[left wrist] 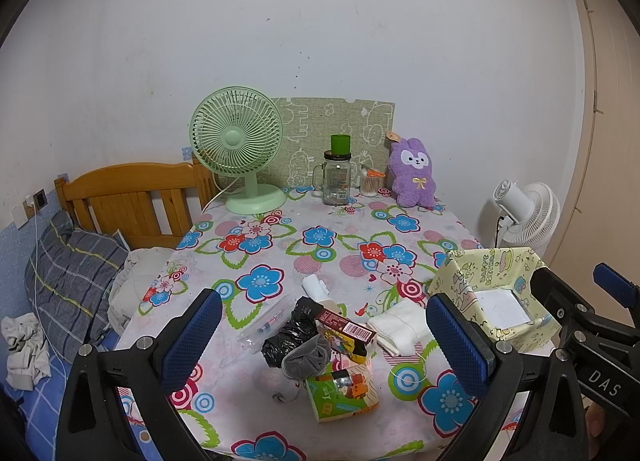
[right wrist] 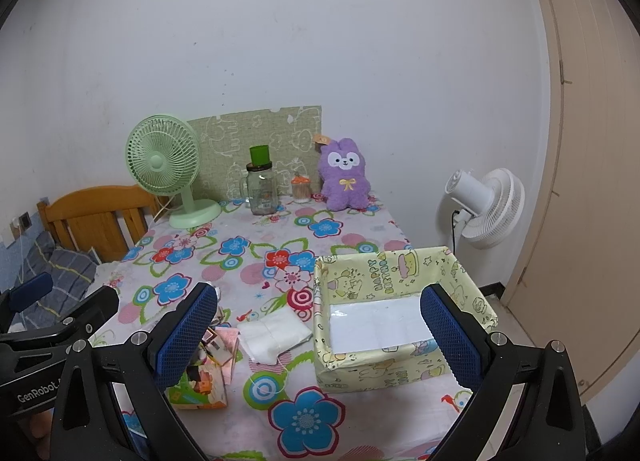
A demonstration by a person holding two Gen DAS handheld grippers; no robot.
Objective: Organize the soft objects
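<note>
Both the left tongs point(left wrist: 324, 335) and right tongs point(right wrist: 320, 325) hover released above the floral tabletop point(left wrist: 280, 245), where the white folded cloth point(left wrist: 398, 329) lies between cluttered cartons point(left wrist: 346, 381) and the yellow box point(right wrist: 400, 301).

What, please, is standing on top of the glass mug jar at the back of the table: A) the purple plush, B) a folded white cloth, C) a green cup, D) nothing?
C: a green cup sits upright on the lid of the glass mug jar; the purple plush stands apart to its right.
</note>
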